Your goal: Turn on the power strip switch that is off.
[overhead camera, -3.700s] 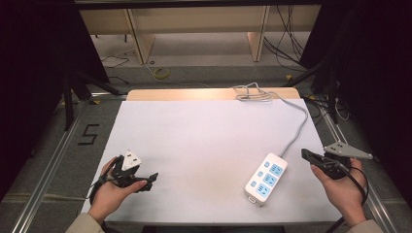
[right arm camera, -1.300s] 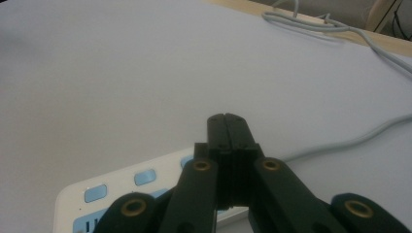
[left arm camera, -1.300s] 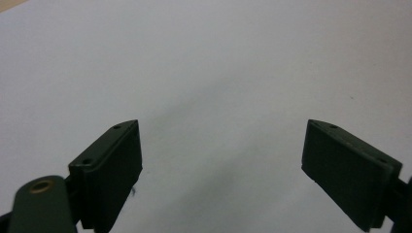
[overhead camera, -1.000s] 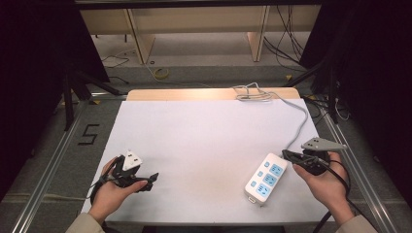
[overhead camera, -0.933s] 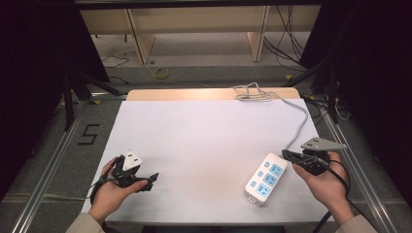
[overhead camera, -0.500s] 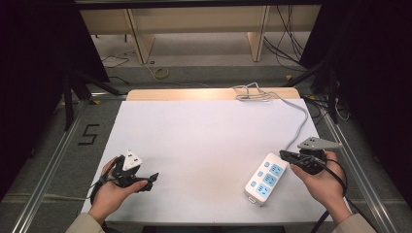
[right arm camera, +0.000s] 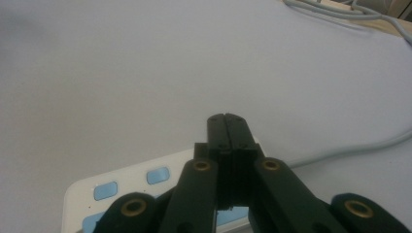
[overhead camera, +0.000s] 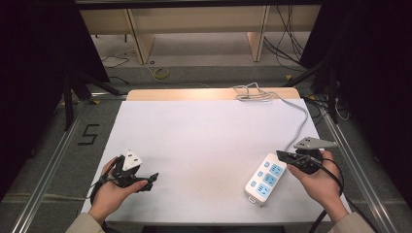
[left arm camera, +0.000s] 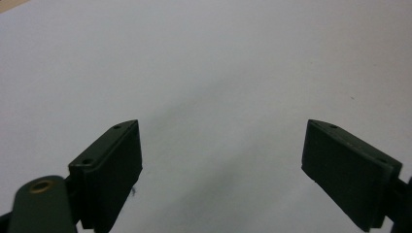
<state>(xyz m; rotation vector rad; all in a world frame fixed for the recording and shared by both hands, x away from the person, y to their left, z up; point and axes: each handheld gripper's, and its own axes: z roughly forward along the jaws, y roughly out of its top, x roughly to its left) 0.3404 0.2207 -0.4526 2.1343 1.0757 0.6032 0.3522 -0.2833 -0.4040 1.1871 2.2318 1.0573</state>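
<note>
Power strip [overhead camera: 265, 176] on table's [overhead camera: 204, 126] right.

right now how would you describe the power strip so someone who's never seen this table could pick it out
Start at the white table and go to its near right corner, beside the right gripper. The power strip lies there at a slant: a white bar with blue socket faces and a grey cable running to the table's far edge. It is the one loose object on the table top.
</note>
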